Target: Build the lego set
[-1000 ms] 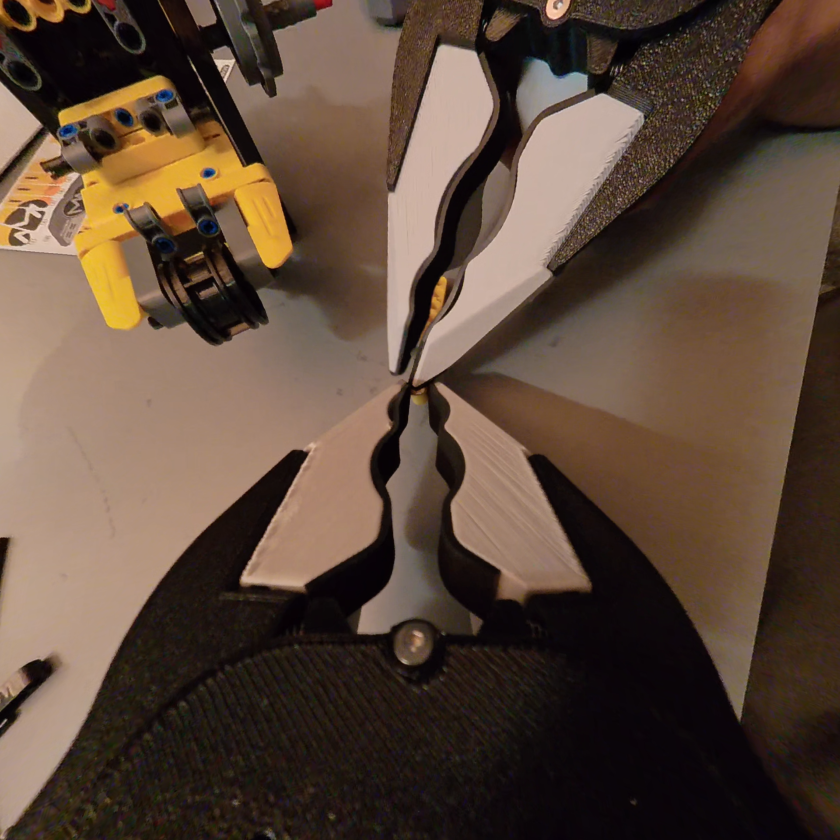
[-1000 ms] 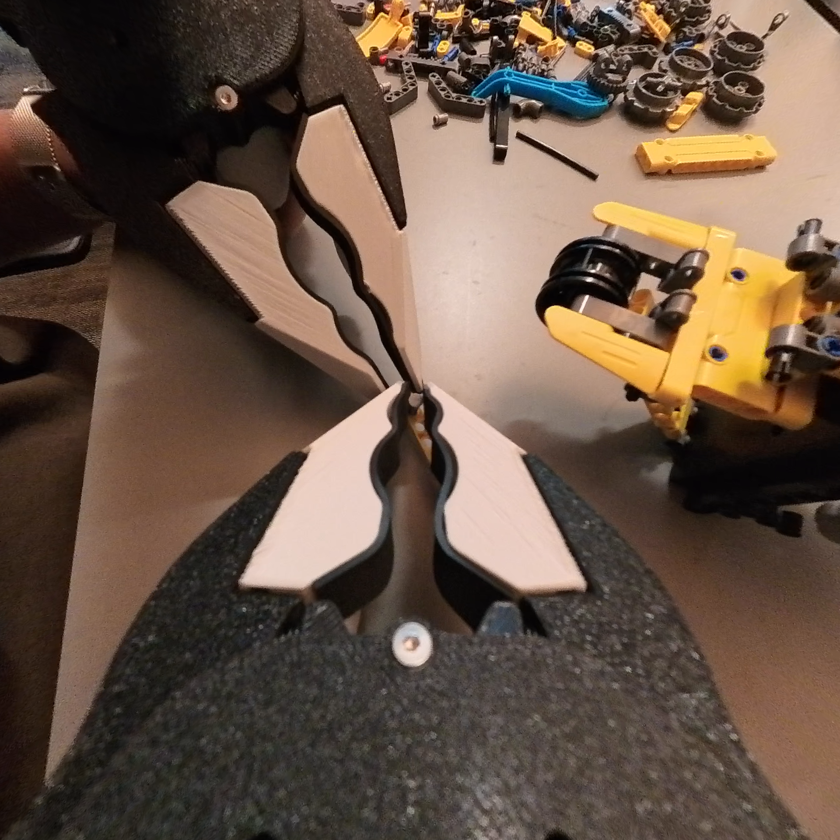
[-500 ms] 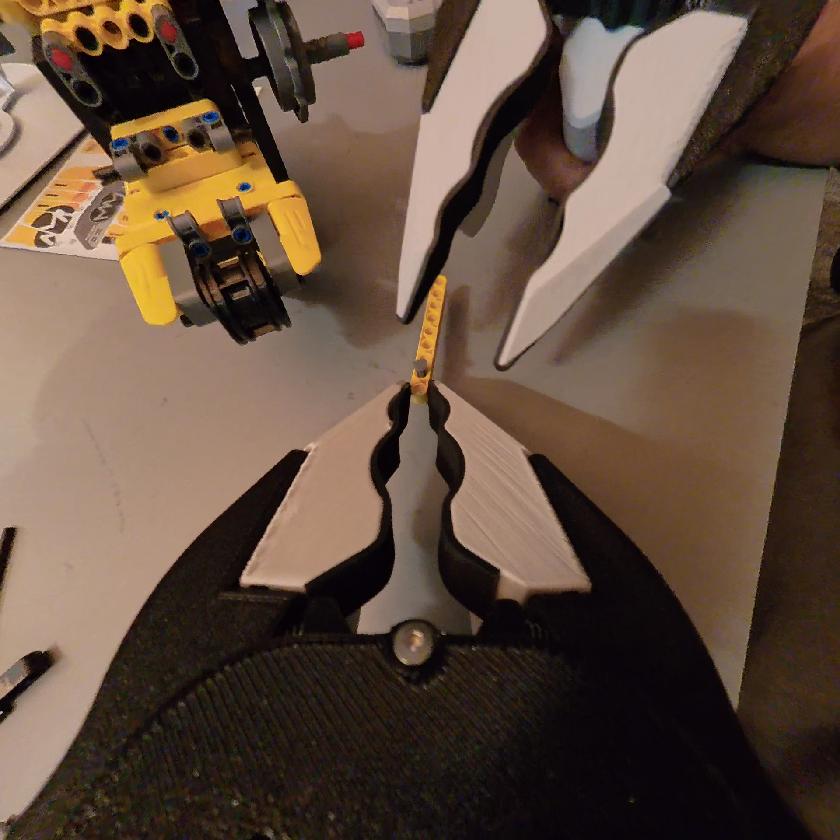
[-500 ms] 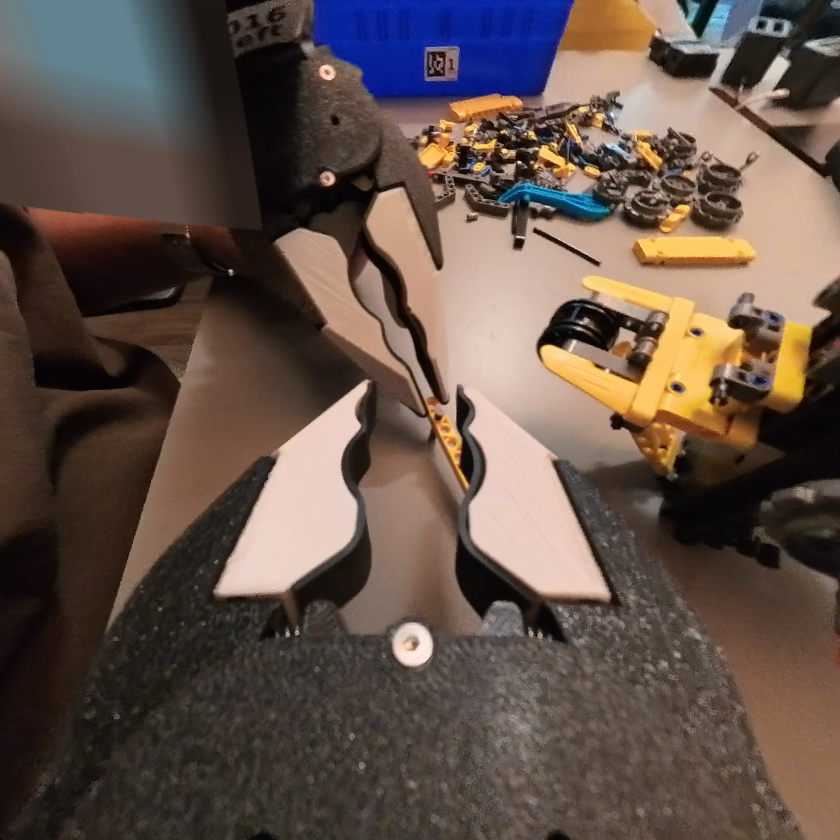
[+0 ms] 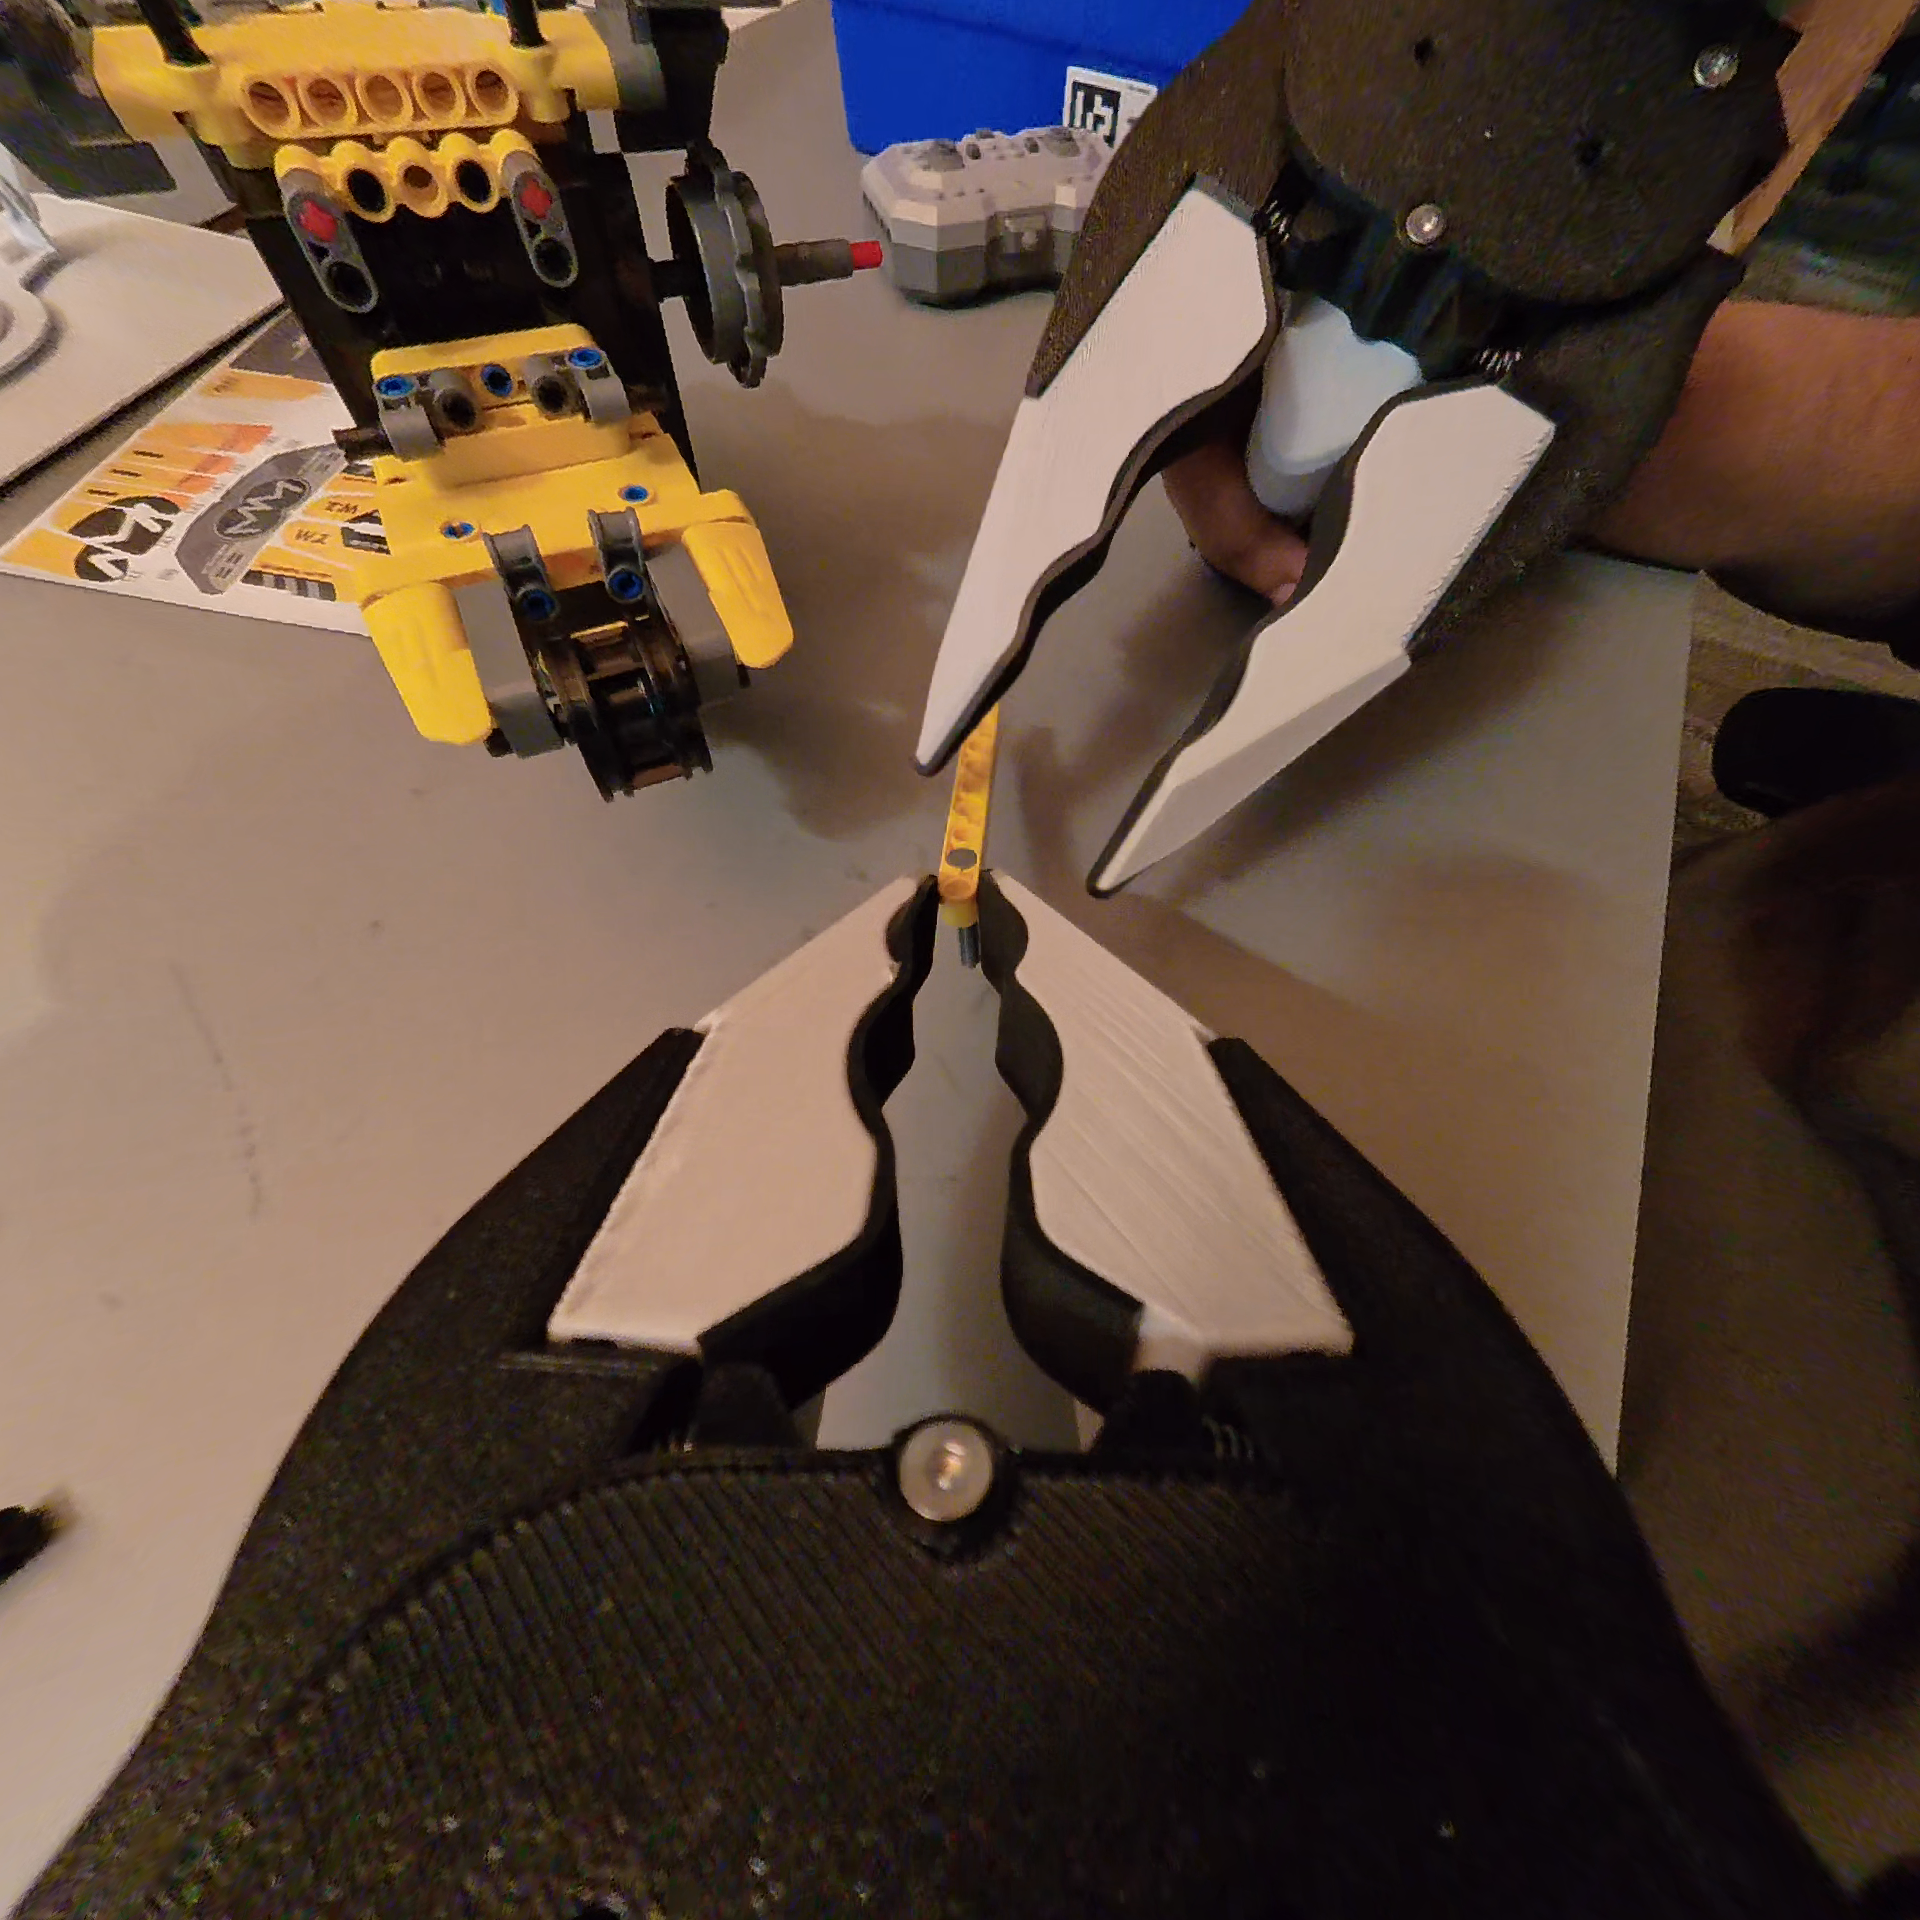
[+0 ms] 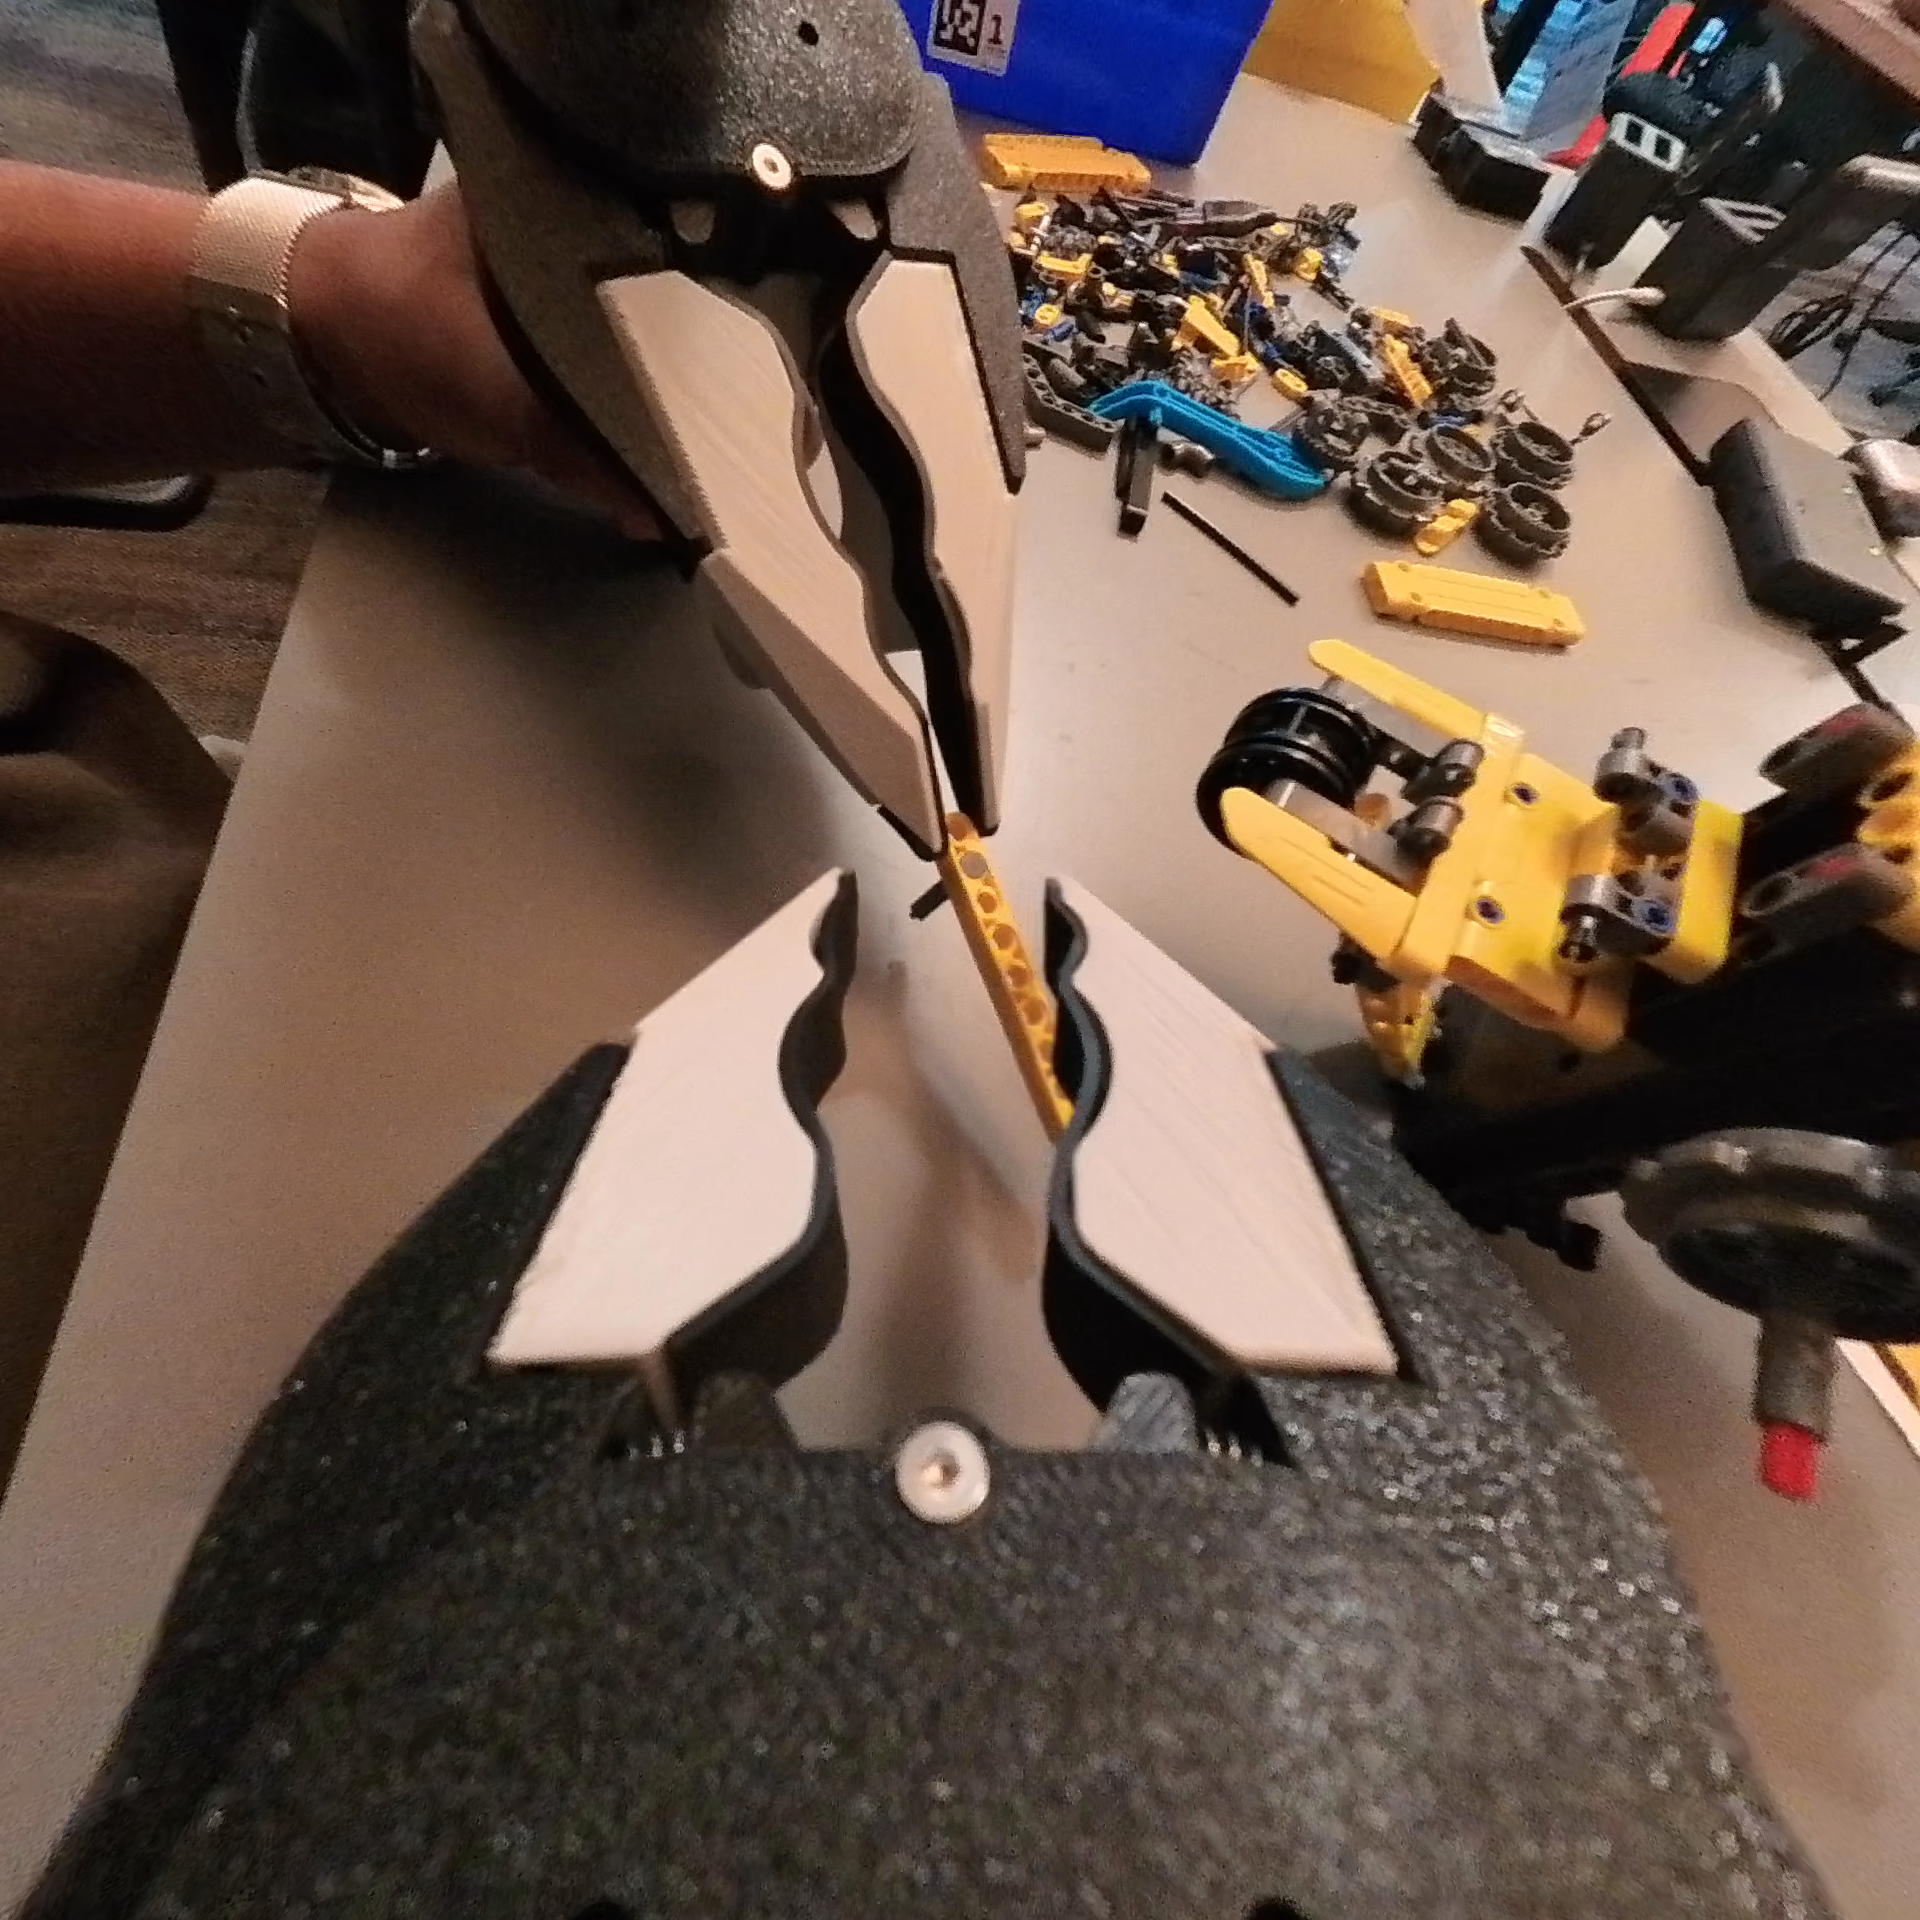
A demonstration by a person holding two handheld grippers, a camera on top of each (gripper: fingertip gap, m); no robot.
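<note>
My left gripper (image 5: pixel 958 896) is shut on one end of a thin yellow beam with holes (image 5: pixel 968 795) and holds it above the grey table (image 5: pixel 312 1039). A small dark pin (image 5: pixel 961 860) sits in the beam near my fingertips. My right gripper (image 6: pixel 948 888) is open and empty. The beam (image 6: pixel 1003 956) runs between its fingers and lies close along the right one. In the right wrist view the left gripper (image 6: pixel 954 821) pinches the beam's far end. In the left wrist view the right gripper (image 5: pixel 1018 821) is spread around the beam's far end.
A yellow and black brick-built vehicle (image 5: pixel 540 520) stands beside the grippers, also in the right wrist view (image 6: pixel 1507 883). Loose parts (image 6: pixel 1247 312), wheels (image 6: pixel 1455 478) and a yellow panel (image 6: pixel 1475 603) lie beyond. A blue bin (image 5: pixel 987 73), grey box (image 5: pixel 987 229) and printed sheet (image 5: pixel 208 509) lie behind. The table edge (image 5: pixel 1652 935) is near.
A second ago both grippers were shut on the beam, tip to tip. The right gripper has opened and drawn back a little. The left still holds the beam.
</note>
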